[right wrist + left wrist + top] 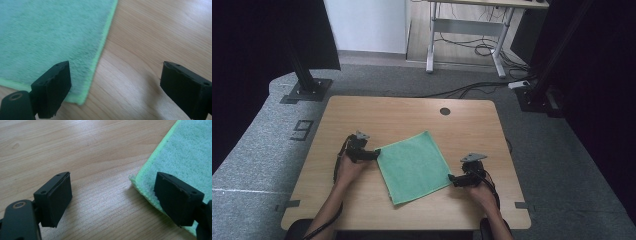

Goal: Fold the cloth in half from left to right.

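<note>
Pale wood-grain table (362, 110) on grey carpet (252, 160), desk frame (467, 30) beyond. Square green terry cloth (413, 166) lies flat, mid-table. Left gripper (376, 154) and right gripper (452, 178), jaws wide, each straddle a cloth corner, gripping nothing.

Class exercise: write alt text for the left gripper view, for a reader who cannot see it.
Two black fingers stand apart over a wooden table, straddling the corner of a green cloth lying flat at the right.

Lab or office recording space.
A light wooden table (362, 115) stands on grey carpet (257, 150), framed by black curtains (262, 30) and metal stands (304, 75), with a height-adjustable desk (472, 30) and trailing cables (472, 87) behind.
</note>
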